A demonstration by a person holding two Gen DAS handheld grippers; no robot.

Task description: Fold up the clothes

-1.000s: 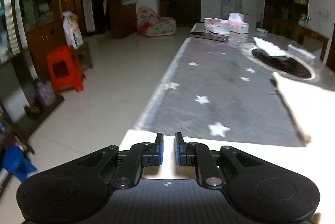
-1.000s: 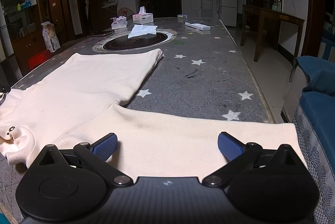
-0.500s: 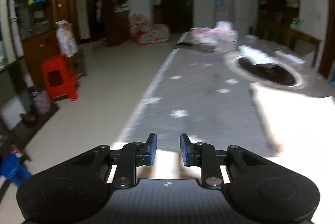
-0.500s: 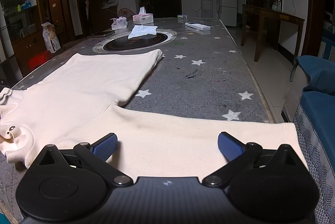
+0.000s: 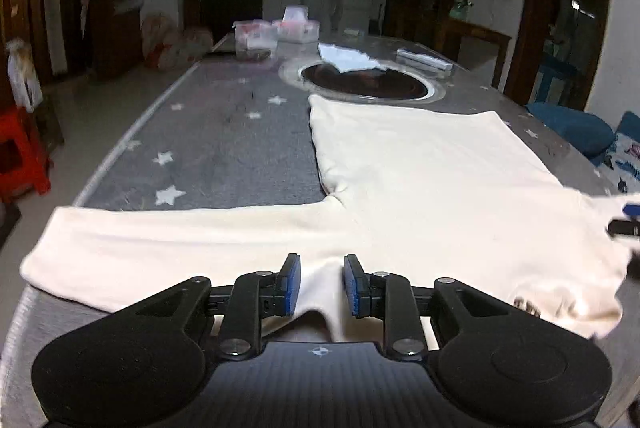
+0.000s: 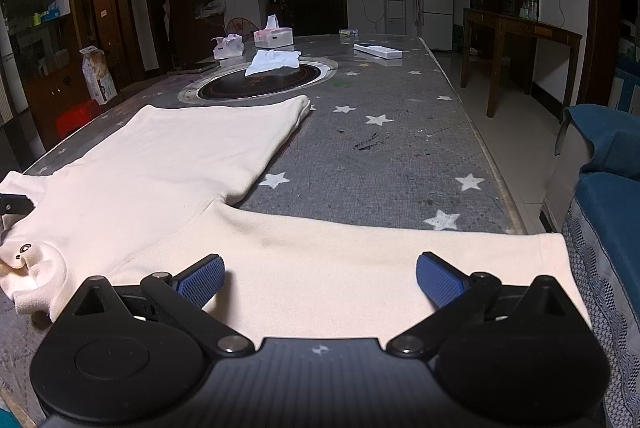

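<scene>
A cream long-sleeved top (image 5: 432,188) lies flat on the grey star-patterned table (image 5: 224,148), sleeves spread to both sides. My left gripper (image 5: 319,286) sits at the near edge of the left sleeve by the shoulder, jaws a narrow gap apart with a ridge of cloth between them. My right gripper (image 6: 320,274) is wide open over the right sleeve (image 6: 360,260), pads (image 6: 200,278) resting low on the cloth. The collar (image 6: 32,264) lies at the left in the right wrist view.
A round black hotplate (image 6: 264,84) with a white cloth (image 6: 272,60) on it sits mid-table beyond the top. Tissue boxes (image 6: 272,36) and a remote (image 6: 378,50) lie farther back. A blue sofa (image 6: 600,188) stands right, a red stool (image 5: 20,156) left.
My left gripper has swung right from the sleeve's cuff end toward the shoulder, and its jaws have opened slightly. My right gripper has stayed still and open.
</scene>
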